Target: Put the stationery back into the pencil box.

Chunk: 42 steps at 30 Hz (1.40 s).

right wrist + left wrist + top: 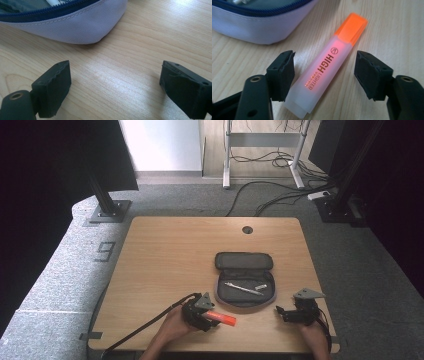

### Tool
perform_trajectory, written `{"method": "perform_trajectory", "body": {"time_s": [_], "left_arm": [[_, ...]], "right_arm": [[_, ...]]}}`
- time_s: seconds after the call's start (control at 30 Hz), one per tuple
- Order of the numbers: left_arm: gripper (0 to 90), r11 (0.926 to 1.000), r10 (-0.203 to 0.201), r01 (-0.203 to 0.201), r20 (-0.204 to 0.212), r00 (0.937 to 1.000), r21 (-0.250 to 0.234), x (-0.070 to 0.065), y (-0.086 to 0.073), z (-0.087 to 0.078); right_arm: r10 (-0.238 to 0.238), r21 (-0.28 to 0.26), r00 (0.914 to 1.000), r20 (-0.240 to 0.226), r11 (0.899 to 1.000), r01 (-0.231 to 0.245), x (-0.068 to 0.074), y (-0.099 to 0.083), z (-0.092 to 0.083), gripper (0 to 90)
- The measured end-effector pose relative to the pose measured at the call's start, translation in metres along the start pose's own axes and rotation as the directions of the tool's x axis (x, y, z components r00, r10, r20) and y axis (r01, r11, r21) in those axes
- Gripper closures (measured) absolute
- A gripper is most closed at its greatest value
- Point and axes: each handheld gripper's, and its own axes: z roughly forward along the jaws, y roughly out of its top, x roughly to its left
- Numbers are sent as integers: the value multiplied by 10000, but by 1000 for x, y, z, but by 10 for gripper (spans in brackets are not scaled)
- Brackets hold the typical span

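Observation:
An orange highlighter [223, 319] [324, 67] with a frosted body and an orange cap lies flat on the wooden table [165, 260], just in front of an open grey pencil case [220, 292] [262, 27]. My left gripper [212, 321] [325, 65] is low over the highlighter with a jaw on either side of its body. The left jaw is close against it and the right jaw stands apart, so the gripper is open. My right gripper [280, 312] [115, 75] rests open near the table's front right. Only bare wood lies between its jaws, with the case wall [75, 27] just ahead.
Inside the case lie a silver pen [243, 288] and a small white item [261, 286]. A cable hole [247, 229] sits at the table's far edge. Both forearms come in over the front edge. Black stands and cables are on the floor beyond.

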Motion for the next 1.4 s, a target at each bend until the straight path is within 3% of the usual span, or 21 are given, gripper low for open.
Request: {"method": "perform_trajectory", "body": {"time_s": [0.43,0.6,0.7,0.87,1.13,1.4], "left_arm": [[655,9989,476,-474,313,9984,-68,-5,-1,-3],[666,9986,510,-504,493,9975,-139,-5,-1,-3],[667,9982,584,-568,836,9948,-212,-6,-1,-2],[667,9975,691,-681,721,9950,-171,-9,2,-5],[667,9953,656,-618,492,9966,-747,-12,15,-19],[667,9938,525,-479,438,9977,-1007,-4,30,-28]], "right_arm": [[4,-2,10000,5,10000,-4,0,0,0,104],[3,-2,10000,3,10000,-3,0,0,0,104],[2,-2,10000,2,10000,-2,0,0,0,104],[1,-2,10000,3,10000,-1,0,0,0,104],[3,-4,10000,2,10000,-3,0,0,0,104],[3,-3,10000,4,10000,-3,0,0,0,104]]}}
